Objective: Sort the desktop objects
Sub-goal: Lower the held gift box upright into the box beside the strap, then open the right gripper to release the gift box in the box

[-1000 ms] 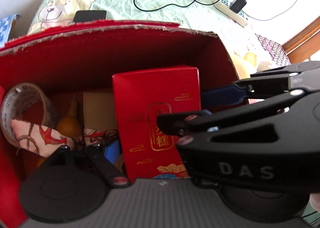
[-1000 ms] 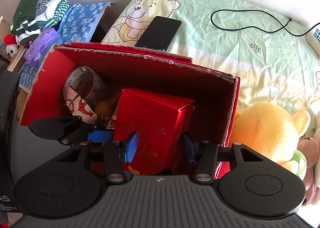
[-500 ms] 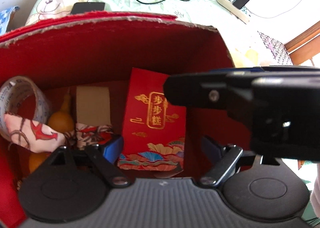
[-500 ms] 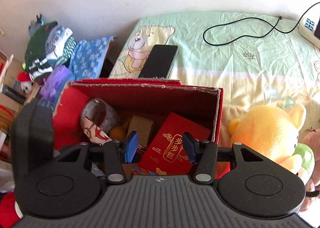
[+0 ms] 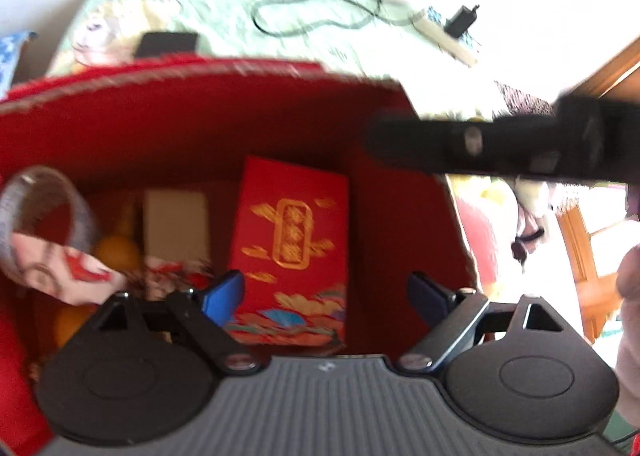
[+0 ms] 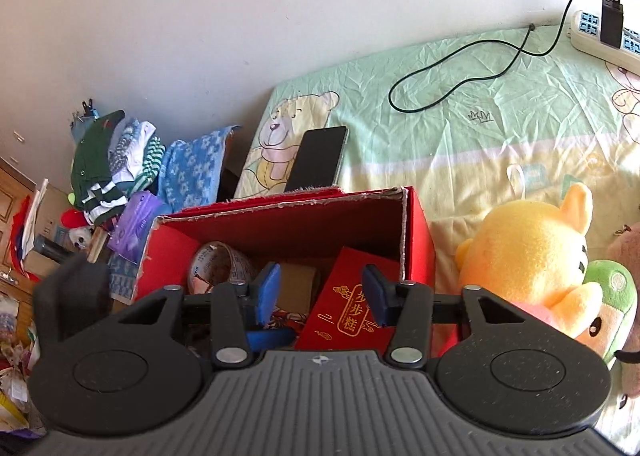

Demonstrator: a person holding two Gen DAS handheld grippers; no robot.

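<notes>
Since a second ago our right gripper (image 6: pixel 320 296) has let go of the red gift box (image 6: pixel 352 312) and pulled up and back, and that box now lies flat on its back inside the red carton (image 6: pixel 416 240), gold lettering up. We take the carton as our landmark. Beyond its far wall the green bear-print sheet (image 6: pixel 460 136) spreads out, with a dark phone (image 6: pixel 318 158) lying just past that wall. To the carton's right sits a yellow plush toy (image 6: pixel 528 256). Inside, left of the gift box, we see a small brown box (image 5: pixel 176 224), an orange gourd (image 5: pixel 118 252), and a roll of tape (image 6: pixel 218 264) against the left wall. Our left gripper (image 5: pixel 326 298) hangs over the carton, fingers spread wide, nothing pinched. On the right, the fingers are closing on empty air above the carton.
</notes>
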